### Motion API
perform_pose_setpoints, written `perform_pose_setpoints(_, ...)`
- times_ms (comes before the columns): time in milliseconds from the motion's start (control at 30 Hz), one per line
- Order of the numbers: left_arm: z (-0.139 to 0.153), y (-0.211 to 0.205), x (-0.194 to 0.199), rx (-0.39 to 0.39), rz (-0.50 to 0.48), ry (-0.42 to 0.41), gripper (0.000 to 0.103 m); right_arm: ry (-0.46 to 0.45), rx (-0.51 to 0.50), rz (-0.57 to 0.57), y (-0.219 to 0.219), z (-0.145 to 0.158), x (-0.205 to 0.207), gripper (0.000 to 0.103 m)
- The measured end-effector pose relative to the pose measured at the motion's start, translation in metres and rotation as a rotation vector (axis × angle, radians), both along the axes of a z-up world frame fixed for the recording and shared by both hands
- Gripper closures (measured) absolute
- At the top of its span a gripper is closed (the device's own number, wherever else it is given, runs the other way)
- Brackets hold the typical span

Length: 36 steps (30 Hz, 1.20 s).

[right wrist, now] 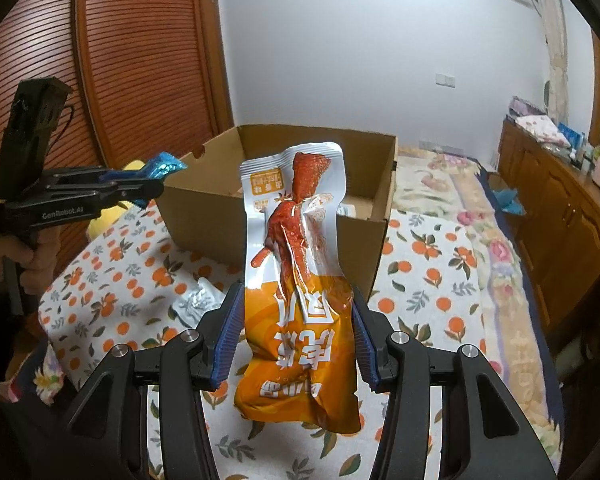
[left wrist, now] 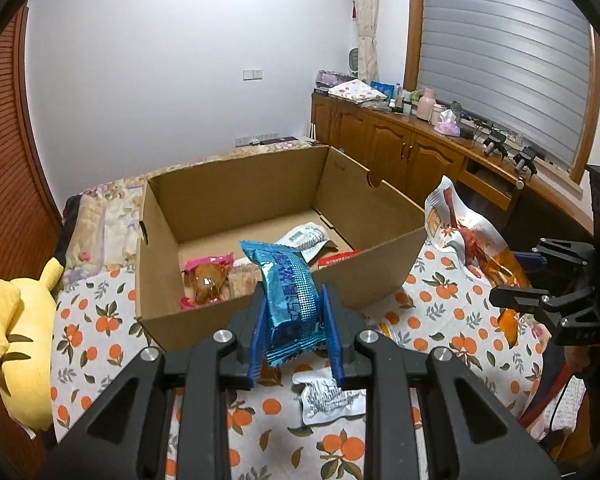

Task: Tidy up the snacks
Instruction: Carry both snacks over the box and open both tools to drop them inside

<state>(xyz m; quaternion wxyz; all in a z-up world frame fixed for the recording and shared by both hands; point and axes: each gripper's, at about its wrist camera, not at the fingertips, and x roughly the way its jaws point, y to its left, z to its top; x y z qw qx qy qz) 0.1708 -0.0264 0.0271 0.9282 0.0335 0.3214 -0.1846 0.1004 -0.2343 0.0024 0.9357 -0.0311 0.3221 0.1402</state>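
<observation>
Left claw was clamped on the blue packet just short of the cardboard box, right claw probably gripping the orange pouch beside it, so clear the rim before dropping.

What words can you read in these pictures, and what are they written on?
"GenRobot.AI": on the side of the left gripper, seen from the right wrist camera.
Blue snack packet in the left gripper: large Chinese characters, tilted and creased, not readable.
Orange chicken-foot snack packet in the right gripper: big upside-down Chinese characters, not readable for sure.
White wrapper on the orange-print cloth: print too small.
</observation>
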Motion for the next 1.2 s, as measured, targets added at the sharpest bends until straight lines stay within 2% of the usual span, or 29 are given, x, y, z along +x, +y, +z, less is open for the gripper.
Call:
perform_pose_setpoints(667,0.001,0.007,0.071,0.026,0.029,0.005,0.079,-0.058,-0.041,0.037,0.01,0.026,0.048,0.052)
perform_pose_setpoints(933,-0.004,0.007,0.101,0.027,0.036,0.026,0.078,-0.086,-0.067,0.066,0.016,0.036,0.082,0.052)
perform_pose_setpoints(1200,-0.008,0.012,0.12,0.042,0.059,0.027,0.074,-0.069,-0.074,0.094,0.028,0.035,0.124,0.052)
